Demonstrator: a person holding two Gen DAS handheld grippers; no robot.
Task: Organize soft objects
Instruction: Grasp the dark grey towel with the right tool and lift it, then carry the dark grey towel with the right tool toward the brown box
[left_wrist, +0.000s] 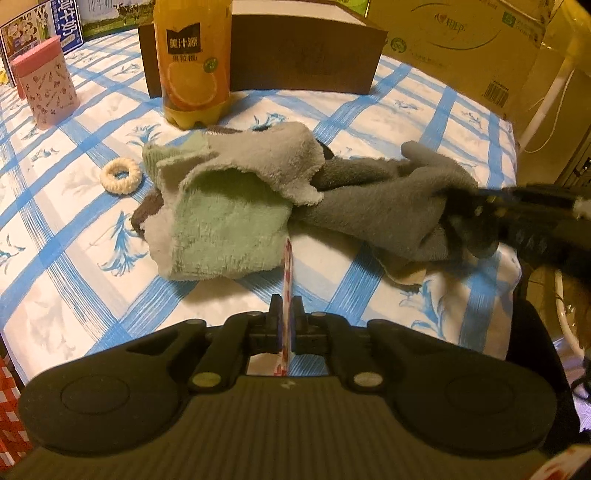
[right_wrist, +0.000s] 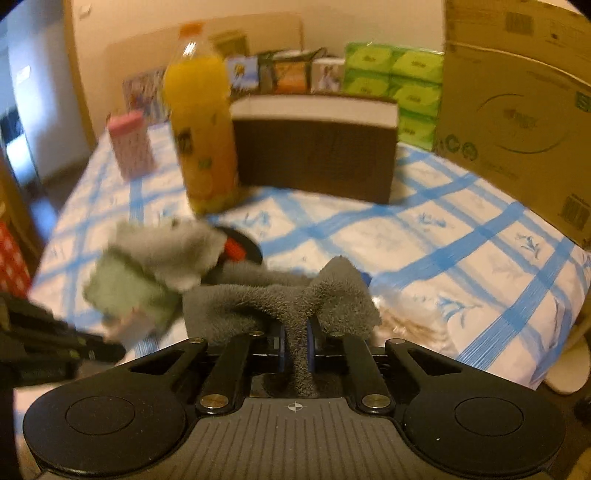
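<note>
A dark grey towel (left_wrist: 369, 206) lies crumpled on the blue-checked tablecloth (left_wrist: 388, 122), partly under a light grey and green cloth (left_wrist: 229, 221). My right gripper (right_wrist: 295, 332) is shut on a fold of the dark grey towel (right_wrist: 258, 299), which bulges up between its fingers. In the left wrist view the right gripper (left_wrist: 458, 206) comes in from the right, at the towel's end. My left gripper (left_wrist: 286, 306) stands just in front of the green cloth and is shut on a thin white and red sheet (left_wrist: 287, 266), seen edge-on.
An orange juice bottle (left_wrist: 192, 62), a brown box (left_wrist: 306, 55) and a pink tin (left_wrist: 46, 81) stand behind the cloths. A cream ring (left_wrist: 120, 175) lies left of them. A large cardboard box (right_wrist: 517, 110) is at the right. The table edge drops off near the right gripper.
</note>
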